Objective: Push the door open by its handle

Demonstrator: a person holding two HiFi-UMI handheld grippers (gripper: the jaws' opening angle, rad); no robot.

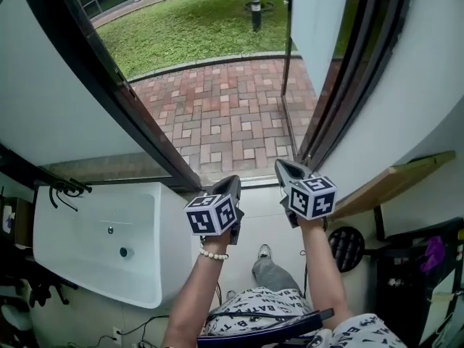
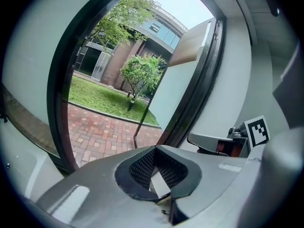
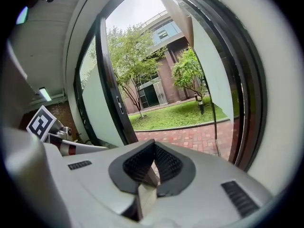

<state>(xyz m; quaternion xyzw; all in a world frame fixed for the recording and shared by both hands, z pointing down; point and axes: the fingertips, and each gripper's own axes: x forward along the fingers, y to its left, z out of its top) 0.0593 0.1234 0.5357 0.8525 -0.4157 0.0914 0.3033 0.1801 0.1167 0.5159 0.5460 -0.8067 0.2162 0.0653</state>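
Observation:
The white door [image 1: 315, 20] stands swung outward to the right of the doorway, with its long dark bar handle [image 1: 286, 64] running down its edge. In the head view my left gripper [image 1: 230, 183] and right gripper [image 1: 284, 167] are held side by side at the threshold, short of the door, touching nothing. Both are shut and empty. From the left gripper [image 2: 154, 167] view the door [image 2: 175, 89] and handle [image 2: 145, 118] lie ahead to the right, and the right gripper [image 2: 213, 141] shows beside it. In the right gripper [image 3: 153, 167] view the handle [image 3: 214, 122] stands at the right.
A dark door frame [image 1: 109, 78] borders the opening on the left. Outside lie a brick patio [image 1: 232, 114] and lawn. A white basin [image 1: 94, 238] stands at the lower left, a wooden shelf [image 1: 391, 183] at the right. The person's leg and shoe [image 1: 265, 252] are below.

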